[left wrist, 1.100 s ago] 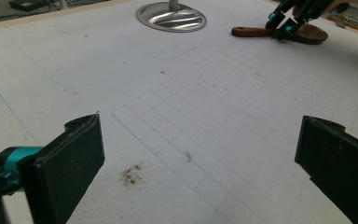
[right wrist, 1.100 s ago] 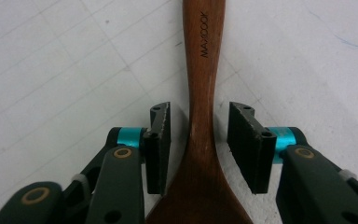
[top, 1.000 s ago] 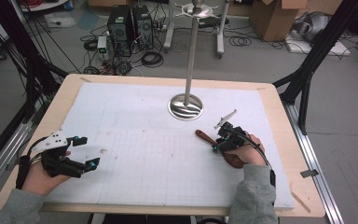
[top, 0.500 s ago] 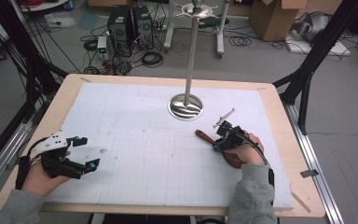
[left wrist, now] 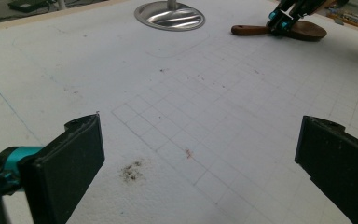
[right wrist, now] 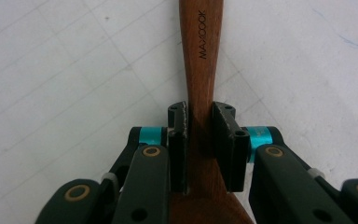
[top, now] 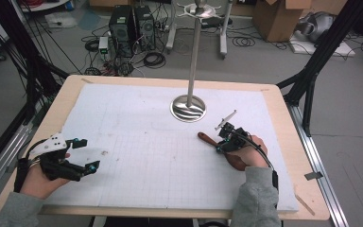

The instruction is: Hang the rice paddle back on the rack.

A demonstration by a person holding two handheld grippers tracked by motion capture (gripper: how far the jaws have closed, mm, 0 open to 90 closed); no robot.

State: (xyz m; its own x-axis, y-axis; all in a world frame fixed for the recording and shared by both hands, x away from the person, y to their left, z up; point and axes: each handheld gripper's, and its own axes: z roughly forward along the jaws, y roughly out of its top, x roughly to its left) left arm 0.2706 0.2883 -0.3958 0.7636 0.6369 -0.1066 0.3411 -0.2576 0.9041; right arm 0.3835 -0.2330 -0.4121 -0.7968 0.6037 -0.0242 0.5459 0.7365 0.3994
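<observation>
Wooden spoon [right wrist: 200,74]: dark reddish-brown, handle stamped MAXCOOK in the right gripper view, lying flat at the table's right. Right gripper [right wrist: 200,140] has just been closing, clamped on the handle. Left gripper [top: 82,153] jaws apart. White gridded mat [top: 137,142]; metal stand [top: 189,106]; cabled floor beyond.

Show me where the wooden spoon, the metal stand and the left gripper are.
wooden spoon [right wrist: 200,56], right gripper view, on its handle beside the lettering.
metal stand [top: 188,109], high view, on its round base.
left gripper [left wrist: 200,154], left gripper view, midway between its open jaws.
</observation>
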